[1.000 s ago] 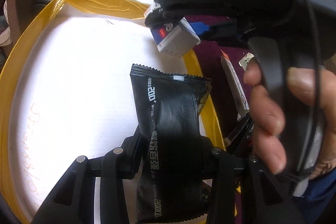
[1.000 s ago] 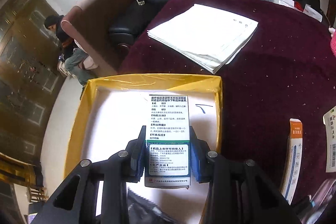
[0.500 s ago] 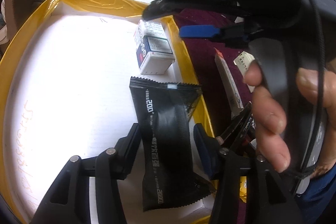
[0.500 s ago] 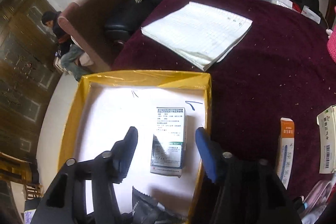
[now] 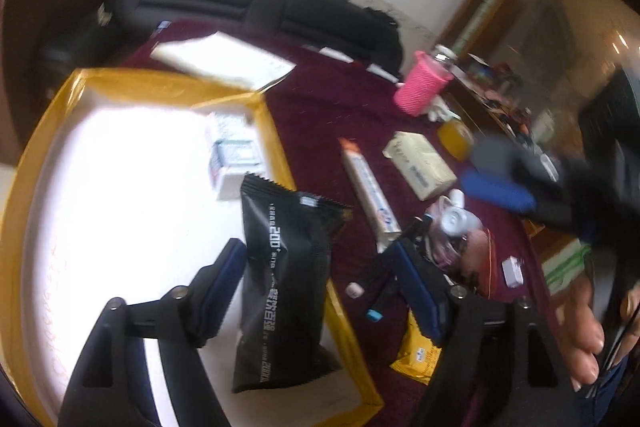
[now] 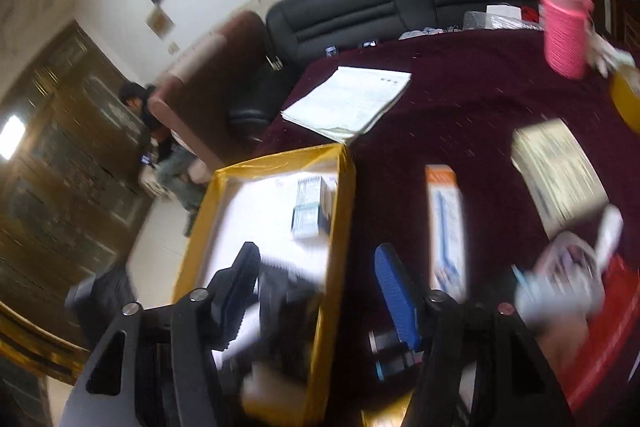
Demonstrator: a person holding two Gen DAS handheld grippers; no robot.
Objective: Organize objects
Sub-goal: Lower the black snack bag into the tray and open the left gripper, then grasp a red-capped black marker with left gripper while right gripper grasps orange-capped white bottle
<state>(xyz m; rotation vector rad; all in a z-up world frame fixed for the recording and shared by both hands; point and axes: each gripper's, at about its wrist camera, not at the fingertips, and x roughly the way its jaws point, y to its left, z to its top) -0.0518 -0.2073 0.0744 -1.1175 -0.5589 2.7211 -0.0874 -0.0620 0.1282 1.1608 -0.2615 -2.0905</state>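
beside the box wall point(image 5: 276, 151), black packet point(image 5: 288, 283) lies free.

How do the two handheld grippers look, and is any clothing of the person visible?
Both grippers are black frames with silver screws at the joints. The left gripper and the right gripper carry blue ribbed pads on their fingers. A thin black cable runs beside the person's hand. No sleeve is clearly visible.
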